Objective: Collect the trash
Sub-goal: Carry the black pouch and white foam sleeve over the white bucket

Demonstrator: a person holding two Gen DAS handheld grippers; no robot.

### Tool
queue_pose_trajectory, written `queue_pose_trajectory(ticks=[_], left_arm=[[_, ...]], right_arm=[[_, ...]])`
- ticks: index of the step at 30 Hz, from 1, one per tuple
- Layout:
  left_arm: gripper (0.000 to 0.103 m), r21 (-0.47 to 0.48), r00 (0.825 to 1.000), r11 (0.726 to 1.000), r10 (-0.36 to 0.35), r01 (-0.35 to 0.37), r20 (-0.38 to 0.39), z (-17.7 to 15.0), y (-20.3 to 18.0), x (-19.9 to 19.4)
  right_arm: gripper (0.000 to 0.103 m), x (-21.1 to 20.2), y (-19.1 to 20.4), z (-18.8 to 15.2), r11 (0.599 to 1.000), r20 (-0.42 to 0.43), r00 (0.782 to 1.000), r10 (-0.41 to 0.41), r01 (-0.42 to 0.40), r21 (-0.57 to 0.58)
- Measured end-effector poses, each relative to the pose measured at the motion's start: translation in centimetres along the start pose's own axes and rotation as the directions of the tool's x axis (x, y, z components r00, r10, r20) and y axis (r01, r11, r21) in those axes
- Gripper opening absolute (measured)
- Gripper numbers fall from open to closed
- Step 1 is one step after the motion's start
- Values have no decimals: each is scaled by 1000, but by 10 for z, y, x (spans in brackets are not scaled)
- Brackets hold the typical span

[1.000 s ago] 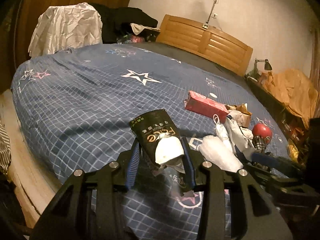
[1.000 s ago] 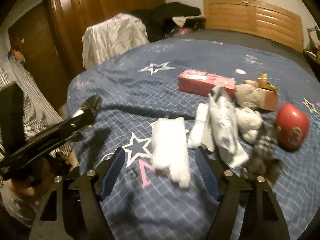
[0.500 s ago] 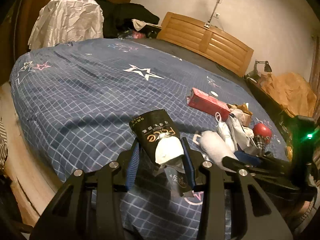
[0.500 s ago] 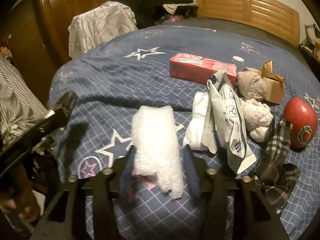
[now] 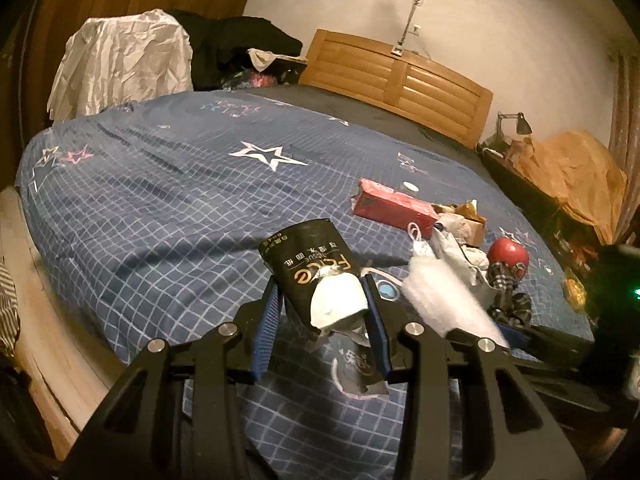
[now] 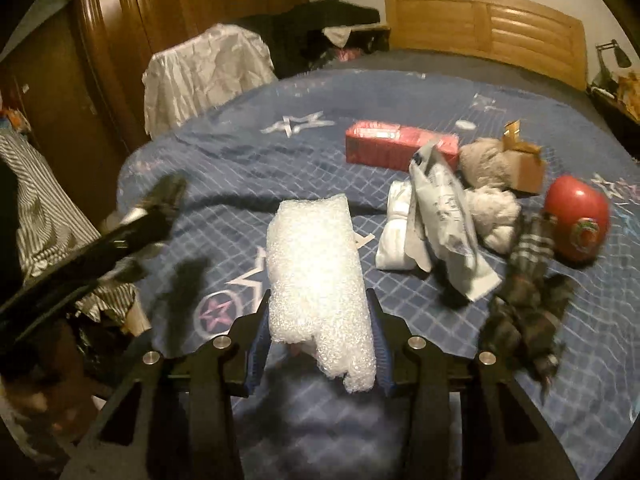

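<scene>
My left gripper [image 5: 324,312] is shut on a black tissue packet [image 5: 316,276] with a white torn end, held above the near edge of the bed. My right gripper [image 6: 320,320] is shut on a white bubble-wrap piece [image 6: 316,272] and holds it off the bedspread; the same piece shows in the left wrist view [image 5: 444,300]. More trash lies on the bed: a red carton [image 6: 400,146], a grey plastic mailer [image 6: 444,216], white wads [image 6: 494,214], a torn cardboard box [image 6: 524,162], a red round object [image 6: 578,216] and a plaid cloth [image 6: 528,296].
The blue star-print bedspread [image 5: 180,200] covers the bed, with a wooden headboard [image 5: 400,84] at the back. A white cloth over a chair [image 5: 120,60] and dark clothes stand at the far left. A cluttered bedside shelf [image 5: 560,184] runs on the right. Striped fabric [image 6: 36,204] hangs at left.
My right gripper closed on the bubble wrap and lifted it off the bedspread. My left gripper kept hold of the black packet and shifted slightly.
</scene>
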State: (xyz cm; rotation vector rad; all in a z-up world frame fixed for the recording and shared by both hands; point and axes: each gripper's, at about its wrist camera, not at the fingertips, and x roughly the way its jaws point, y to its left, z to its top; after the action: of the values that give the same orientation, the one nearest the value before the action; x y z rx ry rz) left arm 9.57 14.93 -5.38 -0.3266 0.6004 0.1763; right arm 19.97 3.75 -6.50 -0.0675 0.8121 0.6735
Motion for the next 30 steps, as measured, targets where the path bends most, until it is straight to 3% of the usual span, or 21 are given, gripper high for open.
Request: queue_pose_trajectory(ticks=[9,23,30], left_arm=[[38,94,1000,996,-5,4,7,-8,-40,-15],[39,199,1000,980,-22,19,13,-25,-83,-42],[39,253,998,966,-60,50,32,-18,-114,-49]], right_arm=[[45,-89,1,-31,997,148,987,-56,47,68],[45,-154,17,-63,995,245,966,-84,69,66],[45,-193,4,-70,984,317,933,-170,142,110]])
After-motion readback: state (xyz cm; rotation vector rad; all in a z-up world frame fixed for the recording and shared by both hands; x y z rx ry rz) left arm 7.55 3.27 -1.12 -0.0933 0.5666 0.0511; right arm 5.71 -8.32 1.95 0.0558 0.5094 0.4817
